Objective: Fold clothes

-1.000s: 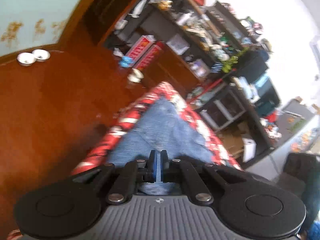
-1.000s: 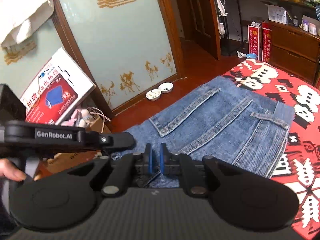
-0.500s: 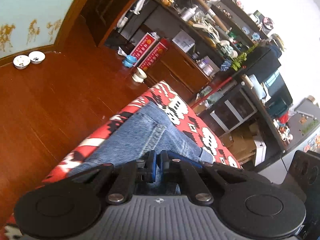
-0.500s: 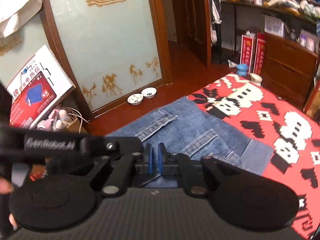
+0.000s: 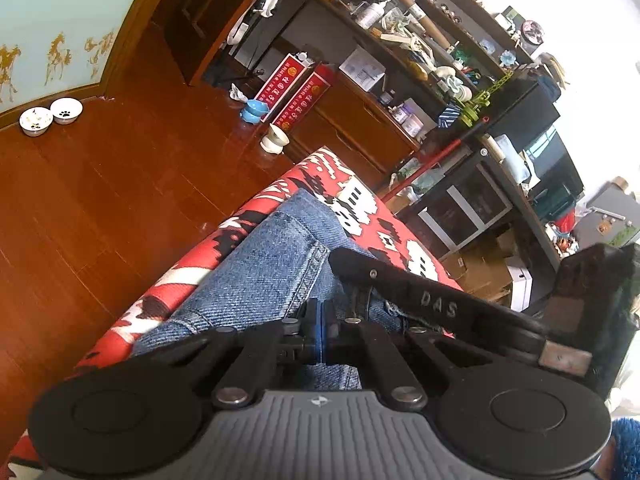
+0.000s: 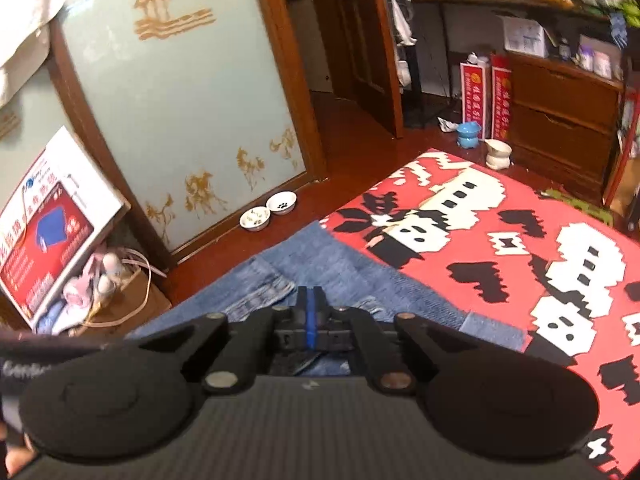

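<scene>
Both tongs closed: left tongs (image 5: 320, 326) and right tongs (image 6: 309, 312) over jeans (image 5: 260, 272); "DAS" readable on right tool; "Genl" partly readable.

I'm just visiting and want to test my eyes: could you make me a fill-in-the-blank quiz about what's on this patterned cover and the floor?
1. The blue garment lying on the red patterned cover is made of ____.
2. By the glass door, ____ small white bowls sit on the floor.
3. The floor is made of reddish ____.
4. The jaws of the left hand-held gripper are ____.

Missing words: denim; two; wood; shut
</scene>
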A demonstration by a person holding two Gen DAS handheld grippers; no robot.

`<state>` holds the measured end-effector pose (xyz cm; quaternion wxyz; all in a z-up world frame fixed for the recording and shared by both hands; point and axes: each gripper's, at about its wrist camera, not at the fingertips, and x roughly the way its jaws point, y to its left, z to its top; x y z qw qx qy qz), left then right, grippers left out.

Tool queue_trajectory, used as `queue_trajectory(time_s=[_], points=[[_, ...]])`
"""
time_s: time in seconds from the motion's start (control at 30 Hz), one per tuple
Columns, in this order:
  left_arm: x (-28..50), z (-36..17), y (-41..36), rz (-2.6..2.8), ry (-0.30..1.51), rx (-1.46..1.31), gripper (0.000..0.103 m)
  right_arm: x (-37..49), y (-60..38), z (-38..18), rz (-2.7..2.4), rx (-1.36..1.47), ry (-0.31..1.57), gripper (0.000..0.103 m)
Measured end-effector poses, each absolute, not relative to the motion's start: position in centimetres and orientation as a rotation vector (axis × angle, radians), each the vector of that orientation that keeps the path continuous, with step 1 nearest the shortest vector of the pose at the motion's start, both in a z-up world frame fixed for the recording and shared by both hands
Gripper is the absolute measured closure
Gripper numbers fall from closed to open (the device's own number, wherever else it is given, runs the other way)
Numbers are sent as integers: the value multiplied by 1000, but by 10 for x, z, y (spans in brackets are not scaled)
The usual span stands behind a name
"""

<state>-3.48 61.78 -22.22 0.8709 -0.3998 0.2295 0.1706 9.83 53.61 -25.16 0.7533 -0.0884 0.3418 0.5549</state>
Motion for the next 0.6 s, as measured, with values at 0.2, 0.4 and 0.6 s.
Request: queue_trajectory(time_s=[0.2, 0.4, 0.6], points=[[-38, -222, 618, 346, 473, -837, 100, 119, 539, -255, 1127, -125, 788, 103], [-36, -215, 608, 298, 467, -795, 100, 123, 514, -239, 1092, -69, 799, 102], [-21, -213, 587, 228, 504, -735, 100, 117, 504, -251, 1076, -161, 835, 103]])
